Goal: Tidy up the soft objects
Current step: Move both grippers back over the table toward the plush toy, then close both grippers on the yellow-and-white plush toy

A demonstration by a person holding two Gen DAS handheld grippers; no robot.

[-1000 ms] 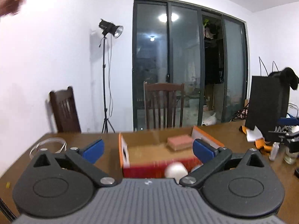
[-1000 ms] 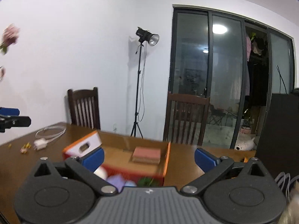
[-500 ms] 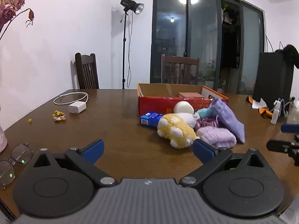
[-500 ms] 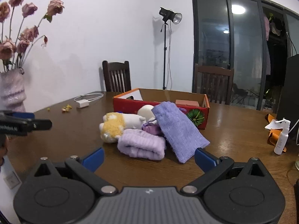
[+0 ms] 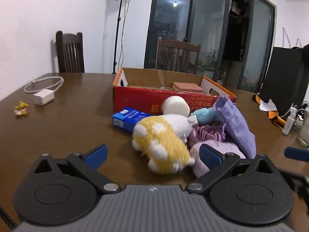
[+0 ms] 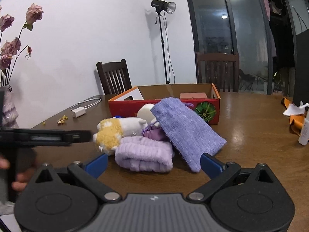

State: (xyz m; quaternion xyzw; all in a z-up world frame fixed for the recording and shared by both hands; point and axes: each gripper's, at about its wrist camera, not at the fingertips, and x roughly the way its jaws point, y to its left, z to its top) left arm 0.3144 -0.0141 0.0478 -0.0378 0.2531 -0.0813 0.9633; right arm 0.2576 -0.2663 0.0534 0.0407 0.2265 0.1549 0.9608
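2 sets of jaws wide apart, empty, plush toy point(image 5: 162, 145) just ahead of left gripper point(image 5: 152, 153).

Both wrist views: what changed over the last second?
Both hand-held grippers tipped down from the far wall and closed in on the pile: the left hand-held gripper toward the yellow plush, the right hand-held gripper toward the folded lilac towel. Nothing was grasped or released. The pile and red box stayed put.

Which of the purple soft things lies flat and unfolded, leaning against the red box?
The long blue-purple towel. It lies spread out and slopes up to the red box. The paler lilac towel beside it is rolled into a thick bundle on the table.
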